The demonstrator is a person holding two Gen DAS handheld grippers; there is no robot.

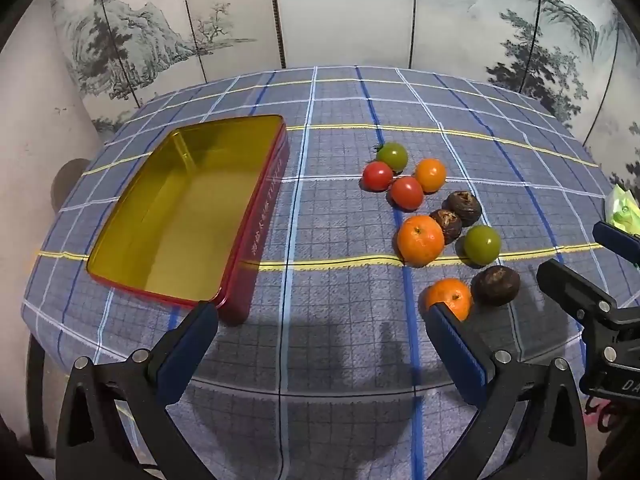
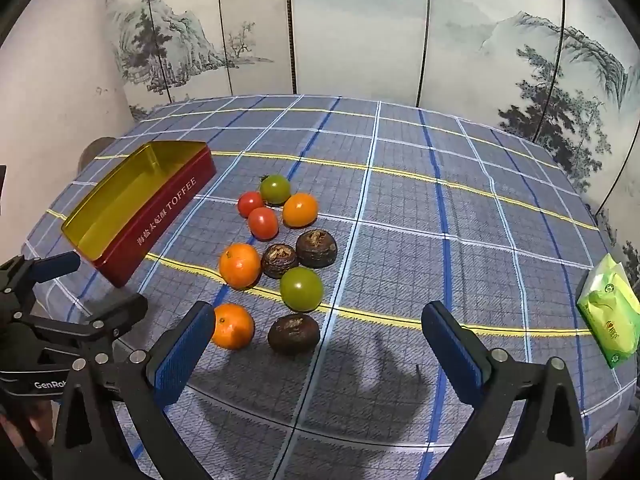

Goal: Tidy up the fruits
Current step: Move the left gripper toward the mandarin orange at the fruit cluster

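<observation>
Both grippers (image 1: 320, 320) (image 2: 318, 320) spread above bare cloth (image 2: 400, 240) beside fruits (image 2: 280, 260)

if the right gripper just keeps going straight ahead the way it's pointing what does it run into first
Probably bare tablecloth. The right gripper is open, and the gap between its fingers looks onto cloth; the nearest dark brown fruit sits slightly left of centre, beside the left finger, so it might get clipped. Depth is hard to judge.

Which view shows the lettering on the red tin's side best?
The right wrist view: the red rectangular tin's side wall faces it, TOFFEE readable. The left wrist view mostly shows its gold interior, lettering foreshortened.
</observation>
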